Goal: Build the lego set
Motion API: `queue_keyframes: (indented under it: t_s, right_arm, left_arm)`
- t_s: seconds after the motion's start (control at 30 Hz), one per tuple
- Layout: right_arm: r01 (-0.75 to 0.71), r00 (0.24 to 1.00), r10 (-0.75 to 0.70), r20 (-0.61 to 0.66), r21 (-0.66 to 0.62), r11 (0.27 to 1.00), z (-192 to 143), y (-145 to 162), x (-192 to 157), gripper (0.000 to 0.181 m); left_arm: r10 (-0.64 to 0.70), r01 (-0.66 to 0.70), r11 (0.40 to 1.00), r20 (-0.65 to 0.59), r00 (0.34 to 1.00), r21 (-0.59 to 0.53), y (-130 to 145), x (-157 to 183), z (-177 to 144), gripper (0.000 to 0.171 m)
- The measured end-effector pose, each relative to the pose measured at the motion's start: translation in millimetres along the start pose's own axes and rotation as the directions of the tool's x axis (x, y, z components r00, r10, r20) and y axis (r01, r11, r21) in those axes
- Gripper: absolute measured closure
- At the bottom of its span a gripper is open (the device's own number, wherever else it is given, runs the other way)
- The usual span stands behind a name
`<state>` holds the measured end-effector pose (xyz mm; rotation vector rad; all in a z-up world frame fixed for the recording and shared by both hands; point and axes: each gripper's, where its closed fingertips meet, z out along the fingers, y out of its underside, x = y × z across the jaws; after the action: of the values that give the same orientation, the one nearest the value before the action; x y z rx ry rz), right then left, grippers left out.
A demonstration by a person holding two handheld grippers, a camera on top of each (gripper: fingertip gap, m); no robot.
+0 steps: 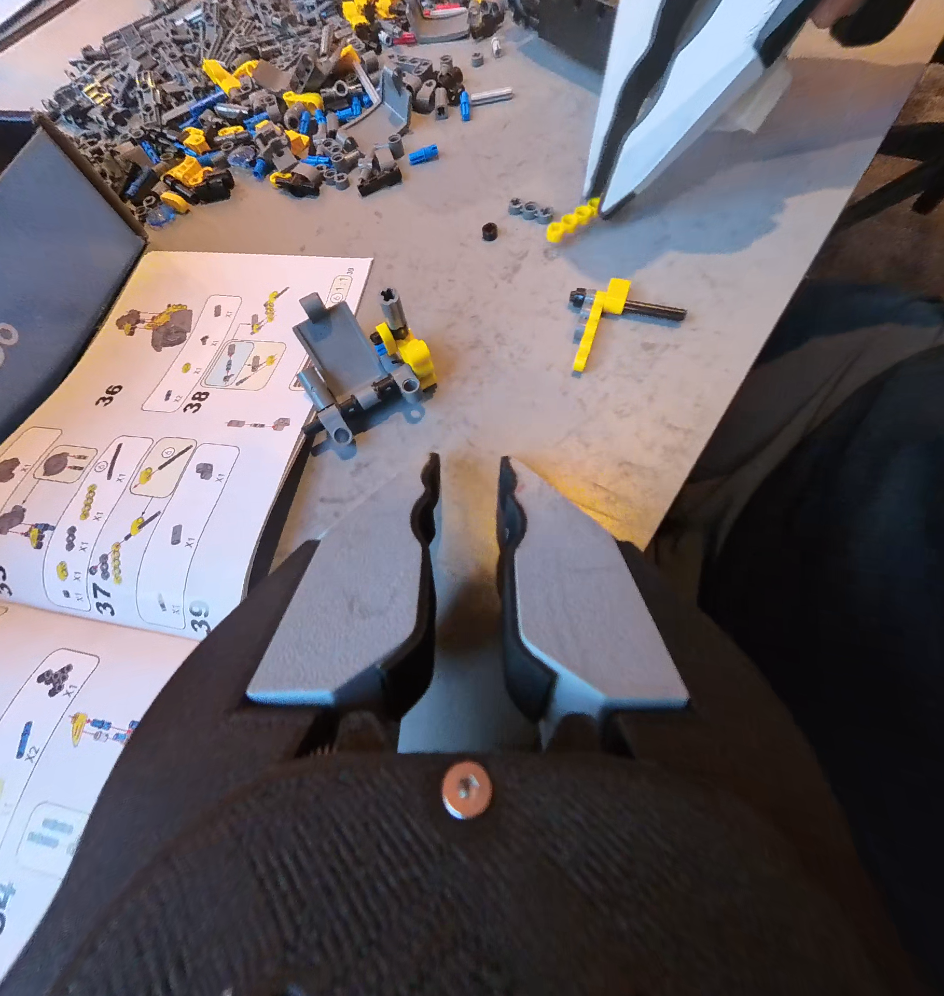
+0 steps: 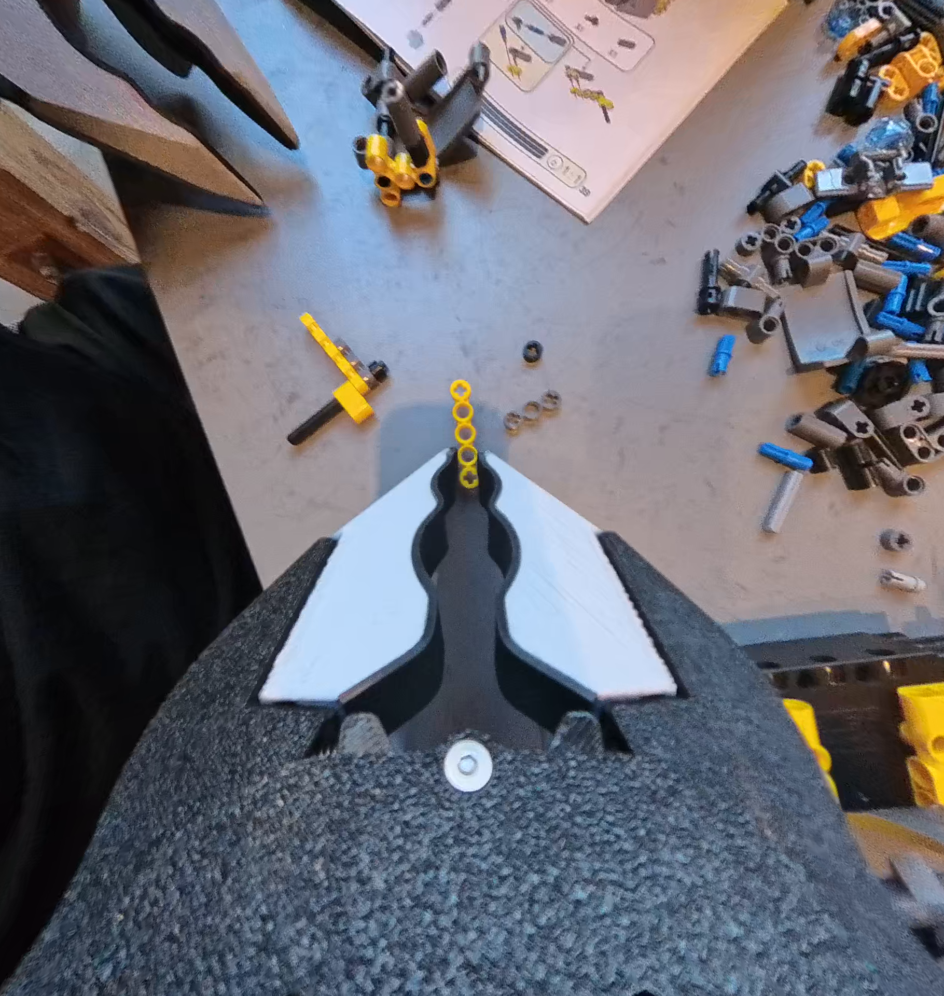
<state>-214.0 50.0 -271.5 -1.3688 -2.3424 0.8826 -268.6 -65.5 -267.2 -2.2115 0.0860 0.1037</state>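
The right gripper (image 2: 468, 457) is pinching one end of a thin yellow beam with a row of holes (image 2: 463, 431). Its two white fingers (image 2: 383, 582) are closed on that end, and the rest of the beam is sticking out past the tips. In the left wrist view the beam's far end (image 1: 569, 220) is touching or almost touching the grey table (image 1: 513, 345); I cannot tell which.

Just beside the beam a short grey beam with three holes (image 2: 533, 409) is lying flat. A small black ring (image 2: 533, 351) is sitting a little farther on.

The left gripper (image 1: 470, 463) is hanging over the table with nothing in it. Its grey fingers (image 1: 351, 609) are apart, with bare table showing between them.

Nearest to its tips a grey and yellow half-built model (image 1: 365, 364) is resting, partly on the edge of an open instruction booklet (image 1: 136, 431). The booklet is lying on the left side of the table.

Off to the right of the model a yellow piece with a black rod through it (image 1: 612, 318) is lying by itself (it looks a bit like a little hammer).

A big heap of loose grey, black, blue and yellow bricks (image 1: 233, 113) is spreading across the far side of the table. A dark box (image 1: 44, 280) is standing next to the booklet. Dark clothing (image 2: 55, 512) is showing along the table's near edge.
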Motion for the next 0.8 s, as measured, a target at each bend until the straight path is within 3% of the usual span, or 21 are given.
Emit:
queue_keyframes:
  t_s: [0.4,0.8]
  right_arm:
    - [0.050,0.993,-0.061,0.105,0.102,0.994,12,-50,-20,0.175]
    - [0.040,0.988,-0.054,0.146,0.091,0.995,31,-45,-11,0.175]
  left_arm:
    - [0.021,-0.021,0.999,0.012,1.000,0.024,-2,1,-1,0.153]
    - [0.015,-0.014,0.996,-0.013,1.000,0.091,-9,2,-6,0.161]
